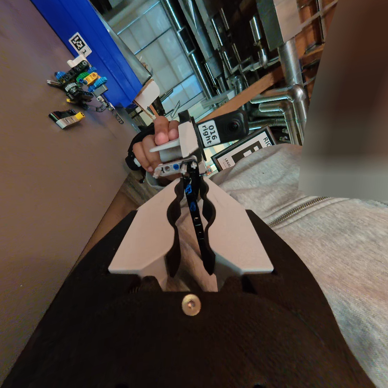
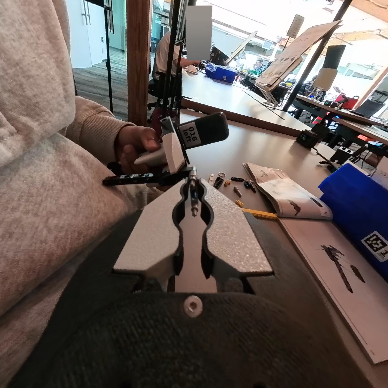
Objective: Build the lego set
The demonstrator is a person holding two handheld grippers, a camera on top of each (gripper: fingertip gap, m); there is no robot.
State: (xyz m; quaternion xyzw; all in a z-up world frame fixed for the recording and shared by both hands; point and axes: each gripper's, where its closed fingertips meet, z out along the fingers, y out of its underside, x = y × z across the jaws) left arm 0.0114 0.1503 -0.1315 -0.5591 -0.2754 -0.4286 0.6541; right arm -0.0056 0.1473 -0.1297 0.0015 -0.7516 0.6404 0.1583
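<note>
In the left wrist view my left gripper [image 1: 190,184] is shut on a long black beam [image 1: 196,218] with two blue pins, held edge-up between the fingers. Its far end meets a light grey beam [image 1: 171,168] with a blue pin, held by the right gripper [image 1: 184,144] just ahead. In the right wrist view my right gripper [image 2: 192,182] is shut on that grey beam [image 2: 193,197], seen edge-on. The black beam [image 2: 130,178] sticks out to the left from the left gripper [image 2: 174,155]. Both are held in the air above the person's lap, off the table.
A partly built model [image 1: 79,81] and a small black, white and yellow piece [image 1: 66,118] lie by the blue bin [image 1: 100,52]. Loose parts [image 2: 235,184], a yellow beam [image 2: 260,214], an open booklet [image 2: 289,195] and a printed sheet [image 2: 336,273] lie on the table near the bin [image 2: 357,210]. My two grippers' fingertips are within a few centimetres of each other.
</note>
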